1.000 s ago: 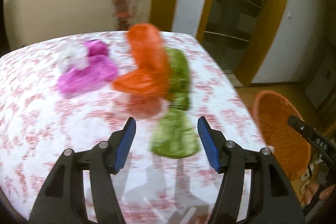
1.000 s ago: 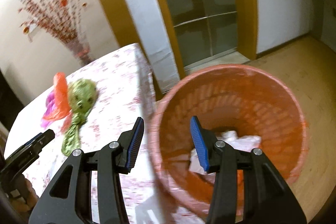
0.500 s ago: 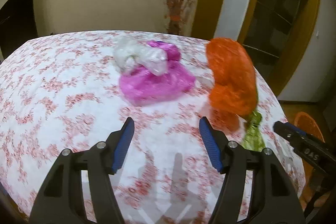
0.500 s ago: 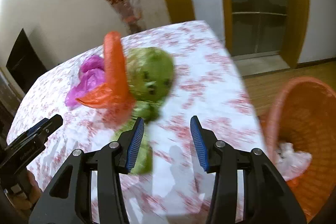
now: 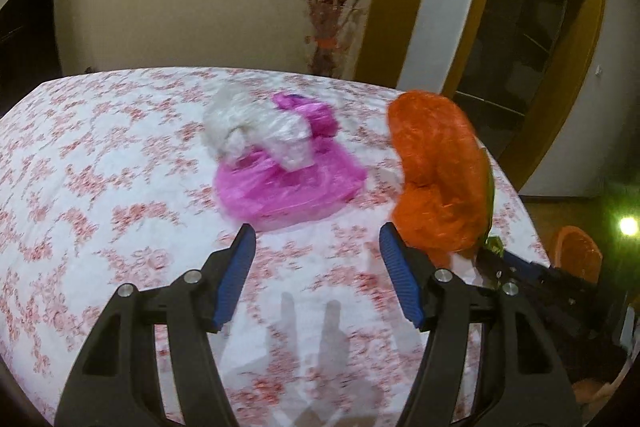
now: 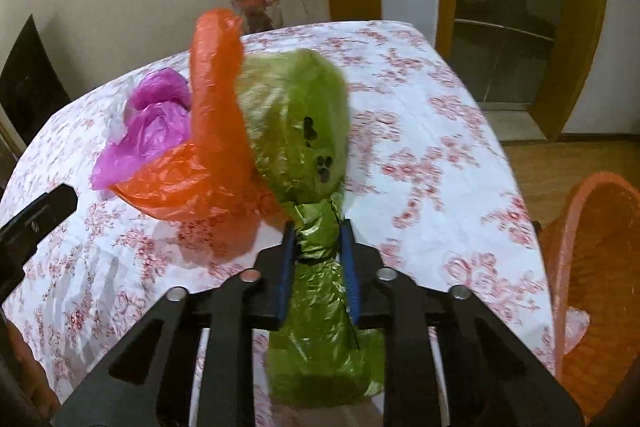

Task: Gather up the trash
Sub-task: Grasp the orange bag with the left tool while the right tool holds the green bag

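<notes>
Green bag (image 6: 316, 239) is clamped between the right fingers (image 6: 287, 267); left fingers (image 5: 236, 267) apart, seemingly above tablecloth (image 5: 100, 167).

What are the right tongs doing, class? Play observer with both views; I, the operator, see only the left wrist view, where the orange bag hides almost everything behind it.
Observer: The right tongs are shut on the green bag, at its twisted neck.
Operator: Is the orange bag caught too?
Observer: The orange bag lies against the green bag's left side; only green shows between the pads.
Operator: Anything in the bin?
Observer: The orange basket, beyond the table edge, shows pale plastic low inside.
</notes>
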{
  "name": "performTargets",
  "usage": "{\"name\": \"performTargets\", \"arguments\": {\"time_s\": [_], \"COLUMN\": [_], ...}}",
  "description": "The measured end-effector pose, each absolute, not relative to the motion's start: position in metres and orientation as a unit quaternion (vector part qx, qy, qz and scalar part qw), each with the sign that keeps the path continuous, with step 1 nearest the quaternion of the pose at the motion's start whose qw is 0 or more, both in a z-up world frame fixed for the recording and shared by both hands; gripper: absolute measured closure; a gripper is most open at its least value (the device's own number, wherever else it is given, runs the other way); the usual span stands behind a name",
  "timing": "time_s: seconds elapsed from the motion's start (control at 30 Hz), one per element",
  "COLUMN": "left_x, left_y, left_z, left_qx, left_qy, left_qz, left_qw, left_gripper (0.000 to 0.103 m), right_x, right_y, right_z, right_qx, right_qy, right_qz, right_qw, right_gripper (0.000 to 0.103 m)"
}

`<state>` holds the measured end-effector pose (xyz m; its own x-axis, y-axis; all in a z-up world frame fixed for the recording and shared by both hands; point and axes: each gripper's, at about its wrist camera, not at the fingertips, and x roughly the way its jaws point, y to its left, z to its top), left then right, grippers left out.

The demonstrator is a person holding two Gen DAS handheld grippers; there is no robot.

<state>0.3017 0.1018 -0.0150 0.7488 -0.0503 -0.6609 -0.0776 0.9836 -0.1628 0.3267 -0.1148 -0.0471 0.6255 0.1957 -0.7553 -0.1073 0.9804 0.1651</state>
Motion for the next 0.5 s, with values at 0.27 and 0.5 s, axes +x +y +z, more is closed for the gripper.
{"name": "performTargets", "arguments": {"time_s": [0.27, 0.5], "left_x": [0.324, 0.359], "left_y": [0.052, 0.009], "left_z": [0.002, -0.004], "left_qx": [-0.075, -0.039], "left_qy": [0.345, 0.357], "left_qz": [-0.041, -0.04], "left_qw": [0.935, 0.932], "left_gripper": [0.031, 0.03], "right_x": [0.306, 0.297], "right_y": [-0.178, -0.214], "right_z": [-0.047, -0.04], "right_qx": [0.097, 0.128], "right_qy": [0.413, 0.4], "right_qz": [0.021, 0.003], "right_qw": [0.905, 0.907], "right_gripper": [0.088, 0.088]}}
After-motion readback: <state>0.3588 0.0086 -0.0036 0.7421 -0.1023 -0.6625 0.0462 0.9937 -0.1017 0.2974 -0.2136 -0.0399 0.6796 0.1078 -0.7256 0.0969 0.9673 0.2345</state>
